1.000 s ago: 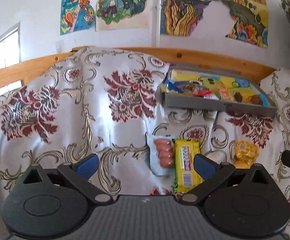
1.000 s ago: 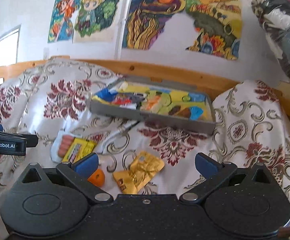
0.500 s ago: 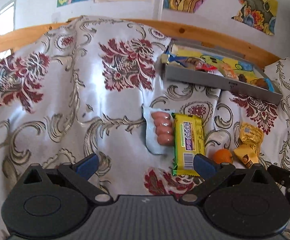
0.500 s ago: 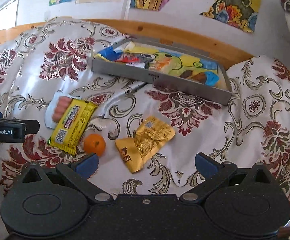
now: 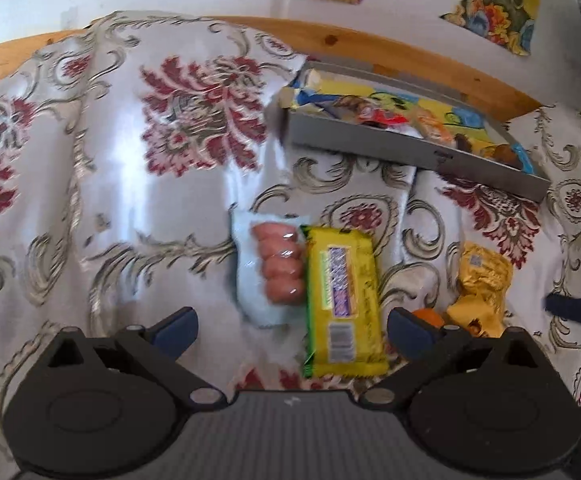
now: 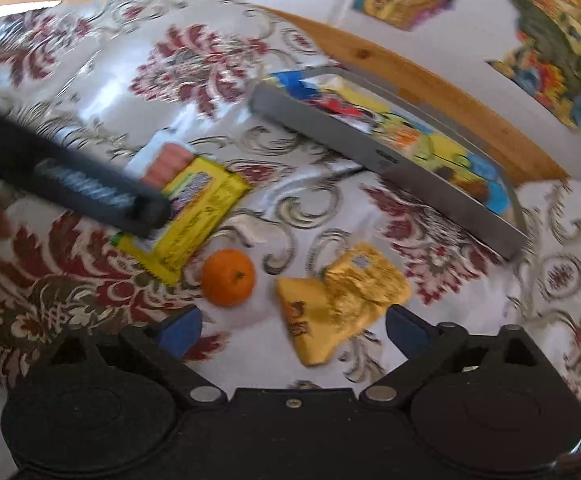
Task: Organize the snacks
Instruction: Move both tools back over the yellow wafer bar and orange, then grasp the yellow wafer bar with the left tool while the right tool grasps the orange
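A yellow snack bar (image 5: 343,301) lies on the patterned cloth, overlapping a clear pack of sausages (image 5: 278,266) to its left. My left gripper (image 5: 292,330) hovers open just above both. An orange (image 6: 229,277) and a crumpled gold packet (image 6: 342,298) lie in front of my right gripper (image 6: 293,332), which is open and empty. The gold packet (image 5: 480,286) also shows at the right of the left wrist view. A grey tray (image 6: 394,164) holding several snacks sits farther back.
The floral cloth (image 5: 130,184) covers the whole surface, with a wooden rail (image 5: 390,54) and a postered wall behind. The left gripper's body (image 6: 90,184) crosses the left of the right wrist view. The tray's front wall (image 5: 410,152) stands beyond the loose snacks.
Both grippers have tipped down and moved closer to the cloth. The snack bar and sausages now sit between the left fingers; the orange and gold packet lie nearer the right fingers.
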`<state>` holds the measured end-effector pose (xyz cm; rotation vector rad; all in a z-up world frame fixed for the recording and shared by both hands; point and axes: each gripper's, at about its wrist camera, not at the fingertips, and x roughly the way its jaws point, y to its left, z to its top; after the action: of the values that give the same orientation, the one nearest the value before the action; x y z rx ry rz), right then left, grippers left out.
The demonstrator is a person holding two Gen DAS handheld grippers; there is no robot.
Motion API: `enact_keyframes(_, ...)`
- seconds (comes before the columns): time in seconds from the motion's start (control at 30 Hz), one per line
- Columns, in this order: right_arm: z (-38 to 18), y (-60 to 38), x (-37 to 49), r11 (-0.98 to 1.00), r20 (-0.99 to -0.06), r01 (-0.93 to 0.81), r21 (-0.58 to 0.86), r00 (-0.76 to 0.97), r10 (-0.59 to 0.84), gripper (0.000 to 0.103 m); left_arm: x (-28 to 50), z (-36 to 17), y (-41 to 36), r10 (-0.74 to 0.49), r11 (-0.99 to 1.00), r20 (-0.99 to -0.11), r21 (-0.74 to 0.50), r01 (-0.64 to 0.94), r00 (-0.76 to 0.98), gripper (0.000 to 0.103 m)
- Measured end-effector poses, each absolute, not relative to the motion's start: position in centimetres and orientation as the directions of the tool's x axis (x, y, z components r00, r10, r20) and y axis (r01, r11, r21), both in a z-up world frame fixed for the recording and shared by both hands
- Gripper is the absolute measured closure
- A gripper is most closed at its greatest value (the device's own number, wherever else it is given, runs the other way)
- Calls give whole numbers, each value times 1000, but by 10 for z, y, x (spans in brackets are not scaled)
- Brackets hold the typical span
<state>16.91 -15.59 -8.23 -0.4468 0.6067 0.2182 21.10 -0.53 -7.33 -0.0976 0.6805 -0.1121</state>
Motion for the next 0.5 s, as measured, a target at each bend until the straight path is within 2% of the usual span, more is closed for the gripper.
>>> enact_keyframes(0.33, -100, -136, 179, 828, -560, -378, -415, 823, 95, 28, 228, -85, -14, -223, 975, -672, -149, 165, 706, 4)
enact_keyframes(0.5, -107, -129, 183, 811, -546, -388, -437, 831, 103, 32, 231, -89, -11, -239, 971, -682, -168, 170, 691, 6)
